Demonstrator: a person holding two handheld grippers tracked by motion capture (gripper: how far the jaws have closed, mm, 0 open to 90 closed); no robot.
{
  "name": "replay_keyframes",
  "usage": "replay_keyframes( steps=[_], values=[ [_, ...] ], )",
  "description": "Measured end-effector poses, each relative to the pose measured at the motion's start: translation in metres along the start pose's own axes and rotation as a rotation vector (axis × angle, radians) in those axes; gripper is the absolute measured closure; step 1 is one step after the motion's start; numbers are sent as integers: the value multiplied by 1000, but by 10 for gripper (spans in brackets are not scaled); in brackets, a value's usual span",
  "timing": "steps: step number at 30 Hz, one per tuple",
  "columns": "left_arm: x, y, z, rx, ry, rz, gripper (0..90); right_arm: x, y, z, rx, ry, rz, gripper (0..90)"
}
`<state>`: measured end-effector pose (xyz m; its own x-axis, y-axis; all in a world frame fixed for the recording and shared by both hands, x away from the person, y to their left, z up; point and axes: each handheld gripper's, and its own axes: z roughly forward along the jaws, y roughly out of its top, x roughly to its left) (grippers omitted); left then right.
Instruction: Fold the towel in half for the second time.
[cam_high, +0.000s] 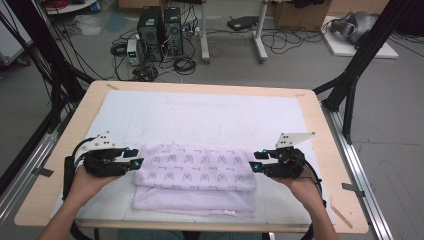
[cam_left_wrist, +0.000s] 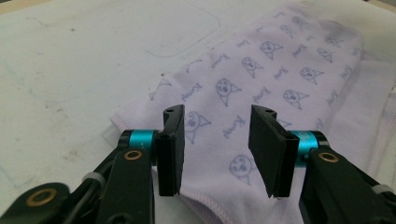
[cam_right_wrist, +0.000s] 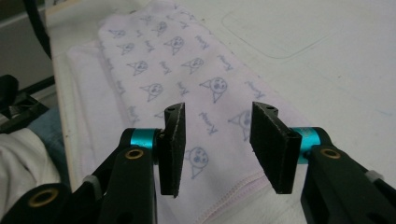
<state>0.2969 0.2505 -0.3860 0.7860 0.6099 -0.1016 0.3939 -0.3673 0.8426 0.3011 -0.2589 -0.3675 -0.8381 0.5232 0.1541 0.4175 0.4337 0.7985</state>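
Fold step on pink towel (cam_high: 195, 175): left gripper (cam_high: 136, 163) at its left end, right gripper (cam_high: 256, 166) at right end, both released, nothing gripped. Next: likely re-grip edges for another fold.

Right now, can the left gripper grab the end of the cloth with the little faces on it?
Probably yes. The left gripper hovers open just over the near end of the folded cloth, with nothing between its jaws and the fabric.

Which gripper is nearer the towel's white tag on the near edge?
Right. The right gripper hangs off the folded towel's right end, nearer the tag; the left gripper is off its left end.
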Motion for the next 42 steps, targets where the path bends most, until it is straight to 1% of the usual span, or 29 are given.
replay_keyframes(
  steps=[1, 3, 4, 6, 8, 9, 10, 11, 12, 14, 16, 17, 19, 21, 22, 24, 26, 29, 31, 32, 34, 36, 37, 38, 39, 40, 41, 42],
  values=[
    [-1, 0, 4, 11, -1, 6, 567, 0, 1, 4, 2, -8, -11, 543],
    [-2, -2, 13, 41, -4, 15, 594, -1, -1, 13, 9, -9, -9, 545],
    [-3, -4, 17, 62, 0, 23, 609, -2, -2, 19, 20, -10, -13, 552],
    [-6, -10, 24, 83, 12, 46, 616, -2, -8, 29, 51, -6, -12, 561],
    [-9, -18, 28, 95, 7, 44, 614, -1, -15, 38, 81, 2, -21, 566],
    [-10, -21, 30, 119, 6, 51, 612, 1, -18, 41, 87, 9, -24, 566],
    [-12, -23, 30, 143, 20, 74, 611, 3, -20, 43, 93, 12, -36, 566],
    [-13, -26, 30, 143, 20, 85, 611, 6, -22, 44, 107, 16, -42, 567],
    [-13, -28, 29, 143, 14, 77, 613, 9, -24, 44, 111, 14, -56, 570],
    [-14, -35, 28, 157, 15, 76, 612, 13, -28, 44, 121, 12, -62, 574],
    [-15, -42, 26, 168, 4, 71, 606, 16, -33, 43, 122, 23, -67, 578],
    [-15, -46, 25, 166, 3, 73, 600, 18, -36, 43, 128, 27, -68, 579],
    [-16, -51, 21, 145, -1, 59, 592, 21, -44, 44, 147, 28, -85, 577],
    [-16, -52, 19, 143, -8, 45, 582, 22, -51, 44, 172, 21, -87, 571],
    [-16, -52, 19, 144, -9, 46, 574, 22, -55, 45, 176, 21, -86, 568],
    [-19, -52, 19, 146, -3, 62, 559, 22, -58, 43, 152, 17, -84, 566],
    [-20, -51, 18, 139, -2, 66, 553, 23, -57, 41, 145, 16, -85, 560],
    [-20, -49, 15, 113, 3, 60, 554, 27, -53, 40, 129, 25, -93, 553],
    [-21, -47, 13, 98, -6, 62, 558, 29, -49, 40, 120, 38, -105, 550],
    [-23, -47, 13, 92, -18, 71, 558, 29, -49, 41, 117, 40, -107, 545],
    [-26, -47, 15, 98, -37, 93, 555, 30, -47, 45, 123, 44, -121, 543],
    [-28, -49, 20, 126, -32, 117, 559, 31, -49, 50, 145, 40, -123, 550],
    [-29, -50, 22, 140, -33, 122, 586, 31, -50, 53, 158, 38, -129, 581],
    [-30, -52, 25, 149, -26, 133, 625, 31, -52, 55, 166, 33, -136, 610],
    [-31, -53, 26, 141, -22, 134, 657, 31, -54, 56, 160, 17, -140, 664],
    [-31, -52, 26, 137, -23, 135, 705, 30, -53, 55, 159, 17, -126, 744],
    [-33, -51, 26, 130, -24, 139, 777, 27, -53, 54, 158, 48, -110, 830],
    [-34, -49, 25, 126, -21, 150, 840, 25, -52, 53, 154, 65, -99, 850]
  ],
)
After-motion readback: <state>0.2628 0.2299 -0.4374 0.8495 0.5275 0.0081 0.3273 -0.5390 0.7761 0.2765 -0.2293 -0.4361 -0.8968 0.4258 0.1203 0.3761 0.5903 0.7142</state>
